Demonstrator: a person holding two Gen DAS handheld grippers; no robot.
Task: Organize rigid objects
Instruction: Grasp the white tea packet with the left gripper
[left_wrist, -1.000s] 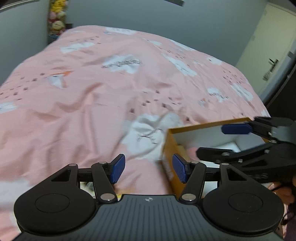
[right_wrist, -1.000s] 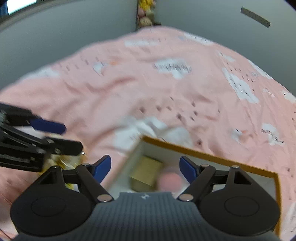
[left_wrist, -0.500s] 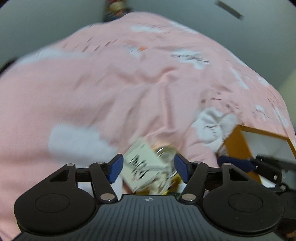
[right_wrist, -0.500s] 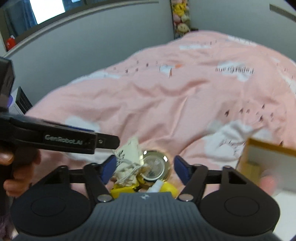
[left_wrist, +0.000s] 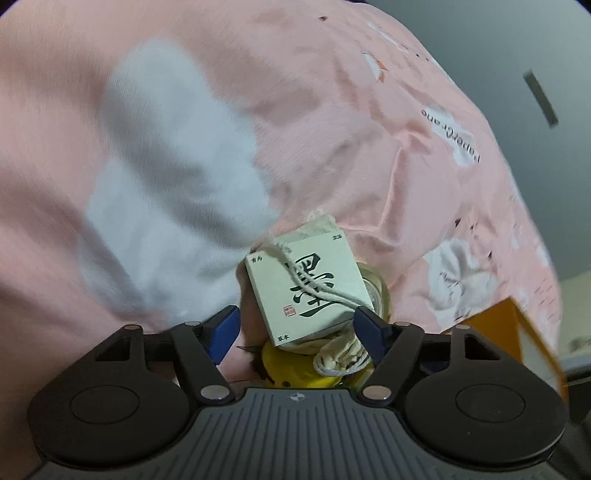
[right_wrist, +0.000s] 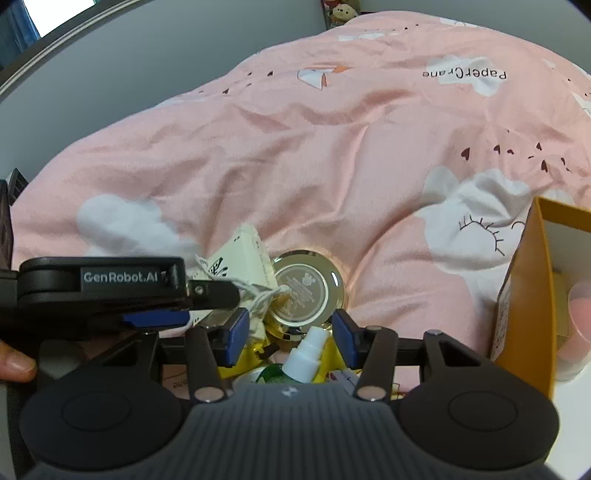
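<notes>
Pick-up step: left gripper (left_wrist: 295, 328), jaws just widened, straddles cream calligraphy-printed box (left_wrist: 306, 284) on pink bedspread (left_wrist: 332, 147) unclamped; right gripper (right_wrist: 288, 332), jaws just narrowed, brackets white spray bottle (right_wrist: 306, 354) ungripped; closing needed next.

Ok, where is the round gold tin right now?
In the right wrist view the gold tin lies on the pink bedspread at lower centre, in the pile beside the cream box, well left of the orange box.
</notes>
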